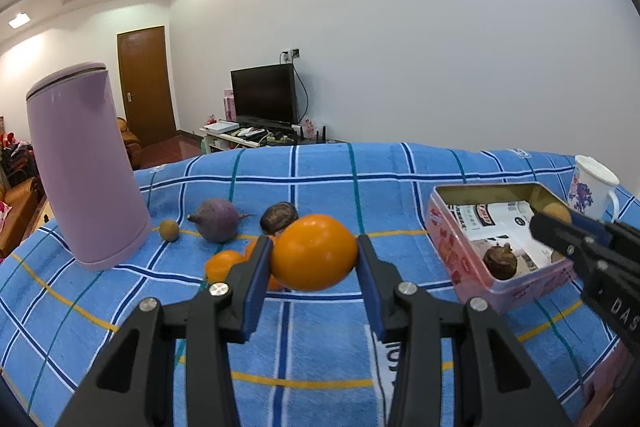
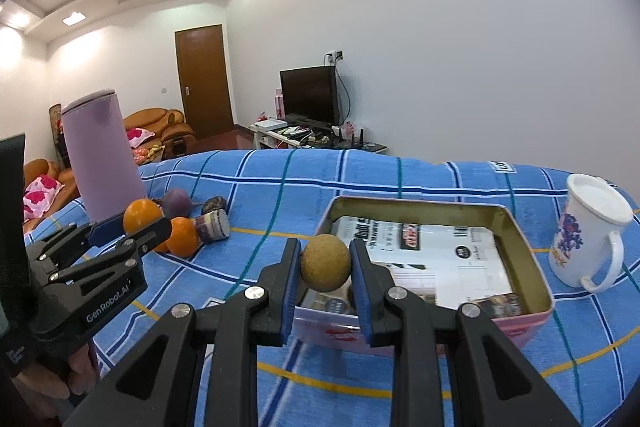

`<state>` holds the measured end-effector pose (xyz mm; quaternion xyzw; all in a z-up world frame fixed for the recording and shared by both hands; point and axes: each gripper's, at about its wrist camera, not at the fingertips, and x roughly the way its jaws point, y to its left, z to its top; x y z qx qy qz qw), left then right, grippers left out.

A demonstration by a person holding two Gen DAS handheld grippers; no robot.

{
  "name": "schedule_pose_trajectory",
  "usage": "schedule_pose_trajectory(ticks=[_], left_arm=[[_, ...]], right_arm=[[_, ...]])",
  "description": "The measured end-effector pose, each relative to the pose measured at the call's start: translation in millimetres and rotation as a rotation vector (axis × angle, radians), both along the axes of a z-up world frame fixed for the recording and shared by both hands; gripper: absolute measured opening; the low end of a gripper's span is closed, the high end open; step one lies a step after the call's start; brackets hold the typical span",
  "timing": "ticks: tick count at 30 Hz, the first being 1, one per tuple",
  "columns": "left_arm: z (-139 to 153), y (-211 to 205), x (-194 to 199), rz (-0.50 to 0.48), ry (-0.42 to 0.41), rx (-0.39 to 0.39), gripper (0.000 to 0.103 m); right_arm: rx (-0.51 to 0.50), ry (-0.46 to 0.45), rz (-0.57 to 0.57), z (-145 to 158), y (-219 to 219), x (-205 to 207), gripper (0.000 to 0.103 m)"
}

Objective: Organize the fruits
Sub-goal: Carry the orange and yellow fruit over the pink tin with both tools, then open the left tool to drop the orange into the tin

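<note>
Left claw (image 1: 314, 259): clenched on an orange (image 1: 314, 251), lifted off the bench (image 1: 320, 359).
Right claw (image 2: 326, 265): grasping a round tan fruit (image 2: 325, 263) over the tin (image 2: 532, 251).
Done: one dark fruit (image 1: 500, 261) in the tin (perhaps more).
Left: oranges (image 1: 222, 265), purple root (image 1: 218, 219) pointing sideways.
</note>
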<state>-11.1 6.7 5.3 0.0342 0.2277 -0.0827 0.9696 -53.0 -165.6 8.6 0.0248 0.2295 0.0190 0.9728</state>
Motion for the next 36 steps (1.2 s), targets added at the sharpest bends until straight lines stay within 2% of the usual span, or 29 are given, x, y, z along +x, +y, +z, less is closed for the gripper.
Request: schedule_pose_trajectory(ticks=[9, 15, 22, 26, 33, 36], left_arm=[[2.5, -26.9, -9.3, -0.019, -0.003, 0.022, 0.044], [13.6, -48.7, -8.5, -0.066, 0.006, -0.025, 0.044], [23.3, -94.3, -2.8, -0.127, -0.021, -0.023, 0.044], [18.5, -121.4, 3.8, -0.157, -0.012, -0.014, 0.044], [9.5, -144.1, 21.6, -0.154, 0.029, -0.023, 0.044], [5.6, -148.4, 23.5, -0.156, 0.029, -0.018, 0.044]], right_arm=[[0.005, -0.016, -0.044, 3.7, -32.6, -8.4, 0.026], [-0.007, -0.023, -0.081, 5.6, -54.2, -11.5, 0.026], [-0.028, 0.004, -0.154, 2.0, -79.0, 1.0, 0.026], [-0.080, 0.008, -0.190, 0.3, -84.8, 9.5, 0.026], [-0.085, 0.084, -0.226, -12.1, -92.4, 28.8, 0.027], [-0.080, 0.085, -0.236, -12.2, -94.3, 31.0, 0.027]])
